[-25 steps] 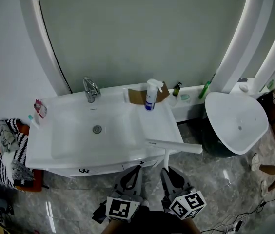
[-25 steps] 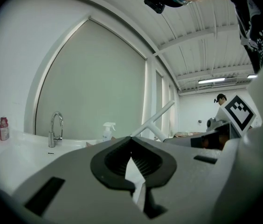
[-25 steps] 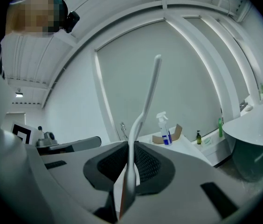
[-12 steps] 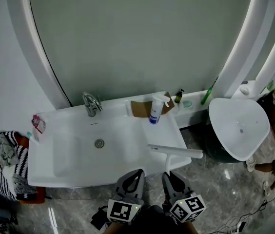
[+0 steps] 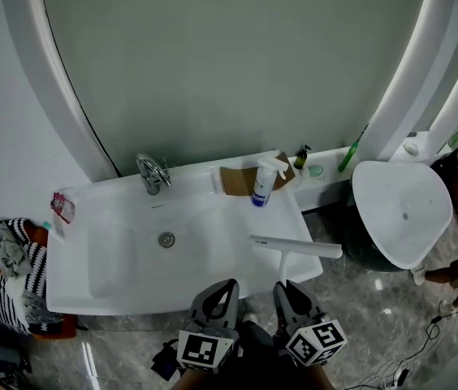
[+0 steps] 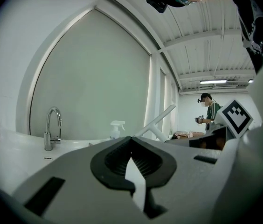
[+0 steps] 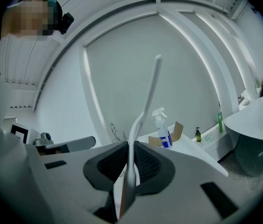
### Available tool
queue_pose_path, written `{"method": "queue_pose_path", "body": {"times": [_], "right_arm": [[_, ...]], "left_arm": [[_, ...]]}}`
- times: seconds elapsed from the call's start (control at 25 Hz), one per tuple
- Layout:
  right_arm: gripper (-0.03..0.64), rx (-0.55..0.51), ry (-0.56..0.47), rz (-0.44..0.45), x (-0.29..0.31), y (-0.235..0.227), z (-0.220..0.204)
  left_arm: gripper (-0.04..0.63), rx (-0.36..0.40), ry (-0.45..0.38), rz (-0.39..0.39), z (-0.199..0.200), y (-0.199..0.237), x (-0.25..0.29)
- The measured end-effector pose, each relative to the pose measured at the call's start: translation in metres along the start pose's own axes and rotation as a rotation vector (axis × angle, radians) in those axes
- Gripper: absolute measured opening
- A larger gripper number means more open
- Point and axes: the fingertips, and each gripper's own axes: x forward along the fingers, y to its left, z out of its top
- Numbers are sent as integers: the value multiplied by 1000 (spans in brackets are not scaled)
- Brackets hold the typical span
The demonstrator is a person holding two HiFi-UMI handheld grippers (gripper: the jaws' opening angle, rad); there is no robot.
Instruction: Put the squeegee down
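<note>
Squeegee (image 5: 294, 247), white plastic, T-shaped: handle clamped between jaws of right gripper (image 5: 288, 292). Blade lies crosswise, apparently raised above near right corner of white vanity counter (image 5: 282, 218), nearer than white-and-blue spray bottle (image 5: 264, 183). Compared with a second ago, blade sits further in over counter and less over grey floor. Not yet resting on anything. Left gripper (image 5: 222, 292): jaws together, nothing between, just left of right one. Judgement: put-down spot nearly reached; lowering and release remain.

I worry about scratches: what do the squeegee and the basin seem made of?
The squeegee looks like matte white plastic: one even colour, thin moulded handle. The basin is probably glazed ceramic, though possibly resin: glossy white with soft highlights.
</note>
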Motion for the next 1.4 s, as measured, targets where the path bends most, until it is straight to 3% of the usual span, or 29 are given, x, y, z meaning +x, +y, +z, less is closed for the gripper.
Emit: {"method": "queue_pose_path", "body": {"times": [0.16, 0.8, 1.24, 1.4], "right_arm": [[54, 6, 4, 17, 8, -8, 5], [54, 10, 29, 103, 32, -50, 25], [54, 48, 46, 90, 44, -47, 22], [54, 51, 49, 78, 50, -43, 21]], "left_arm": [[5, 28, 11, 5, 4, 0, 12], [5, -7, -46, 85, 8, -9, 61], [5, 0, -46, 58, 15, -1, 65], [5, -1, -10, 49, 13, 9, 67]]}}
